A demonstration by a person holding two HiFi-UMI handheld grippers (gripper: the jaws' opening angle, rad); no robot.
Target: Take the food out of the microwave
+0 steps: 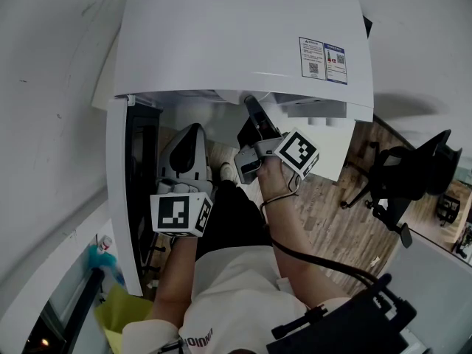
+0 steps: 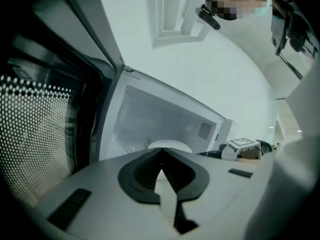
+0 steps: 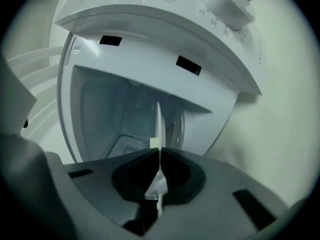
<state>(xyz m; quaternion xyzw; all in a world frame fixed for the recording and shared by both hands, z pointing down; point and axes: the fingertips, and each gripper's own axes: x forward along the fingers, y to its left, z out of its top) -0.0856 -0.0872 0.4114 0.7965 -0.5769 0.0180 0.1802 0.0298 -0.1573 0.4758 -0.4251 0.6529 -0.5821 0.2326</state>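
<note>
**Surroundings of the work area**

Head view. A wooden floor (image 1: 335,212) of pale brown planks fills the middle right. On it stands a black office chair (image 1: 402,175) with a star base on castors. The chair is well apart from the white wall (image 1: 44,87), which takes up the left side. At lower left lies a yellow sheet (image 1: 122,308), possibly a cloth or a bag, and a teal object (image 1: 99,260) sits just above it. The wearer's white shirt (image 1: 243,293) and black shorts (image 1: 232,216) occupy the lower centre. A black case (image 1: 354,327) shows at lower right.

Left gripper view. A white surface behind the scene carries a raised rectangular moulding (image 2: 172,14).
</note>
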